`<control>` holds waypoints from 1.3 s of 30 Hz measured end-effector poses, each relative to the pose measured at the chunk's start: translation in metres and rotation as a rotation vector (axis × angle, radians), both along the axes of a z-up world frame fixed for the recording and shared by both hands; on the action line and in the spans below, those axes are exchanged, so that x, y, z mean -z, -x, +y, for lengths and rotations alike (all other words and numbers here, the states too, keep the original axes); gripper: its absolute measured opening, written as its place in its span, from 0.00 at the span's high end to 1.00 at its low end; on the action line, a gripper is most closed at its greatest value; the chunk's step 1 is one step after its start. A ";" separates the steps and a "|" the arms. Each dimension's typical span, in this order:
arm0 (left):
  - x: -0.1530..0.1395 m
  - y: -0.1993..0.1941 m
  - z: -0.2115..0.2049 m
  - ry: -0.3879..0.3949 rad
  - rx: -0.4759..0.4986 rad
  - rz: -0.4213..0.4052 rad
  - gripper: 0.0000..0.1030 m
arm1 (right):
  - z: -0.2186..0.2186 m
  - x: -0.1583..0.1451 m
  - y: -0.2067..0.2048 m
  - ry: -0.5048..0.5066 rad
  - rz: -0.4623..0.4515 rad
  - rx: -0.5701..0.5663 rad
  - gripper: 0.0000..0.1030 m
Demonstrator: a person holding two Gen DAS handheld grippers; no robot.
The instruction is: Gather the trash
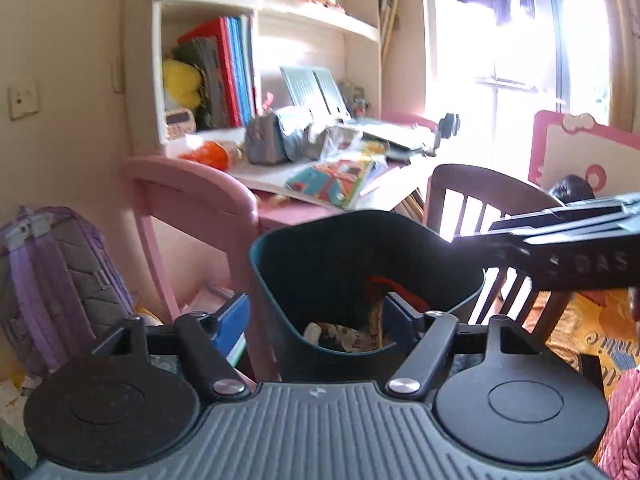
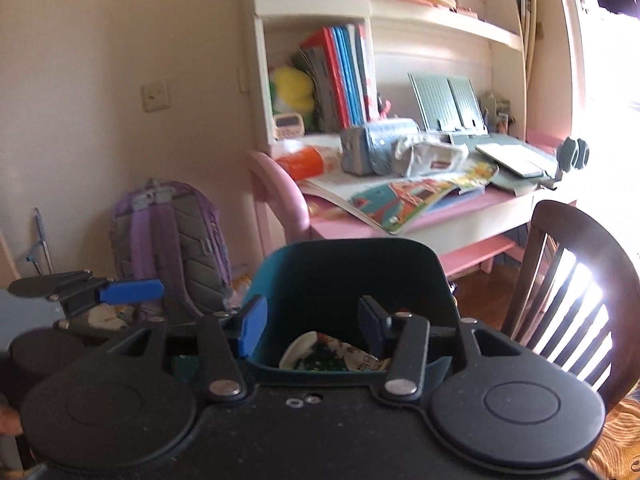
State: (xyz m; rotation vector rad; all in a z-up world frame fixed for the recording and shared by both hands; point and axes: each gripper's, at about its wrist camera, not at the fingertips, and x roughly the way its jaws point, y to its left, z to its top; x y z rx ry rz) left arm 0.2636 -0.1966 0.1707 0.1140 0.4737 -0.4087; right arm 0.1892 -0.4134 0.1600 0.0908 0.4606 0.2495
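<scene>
Teal bin (image 2: 276, 276) interior mostly shadowed; crumpled wrapper (image 2: 328, 354) partly visible.

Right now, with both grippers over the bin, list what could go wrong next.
1. Both grippers, left gripper and right gripper, stand open and empty close together over the teal bin; they might knock each other.
2. The bin looks light; catching its rim could tip it and spill the wrappers inside.
3. The wooden chair stands close beside the bin, so a wide swing might hit it.
</scene>
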 end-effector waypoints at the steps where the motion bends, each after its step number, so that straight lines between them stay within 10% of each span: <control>1: -0.002 0.003 0.004 0.005 -0.007 -0.005 0.27 | 0.001 -0.001 0.005 -0.002 -0.007 -0.007 0.50; 17: -0.014 0.047 0.051 0.081 -0.090 -0.027 0.03 | 0.015 0.004 0.064 -0.033 -0.067 -0.116 0.43; 39: -0.013 0.058 0.041 0.096 -0.065 0.003 0.02 | 0.012 0.010 0.070 -0.055 -0.068 -0.133 0.40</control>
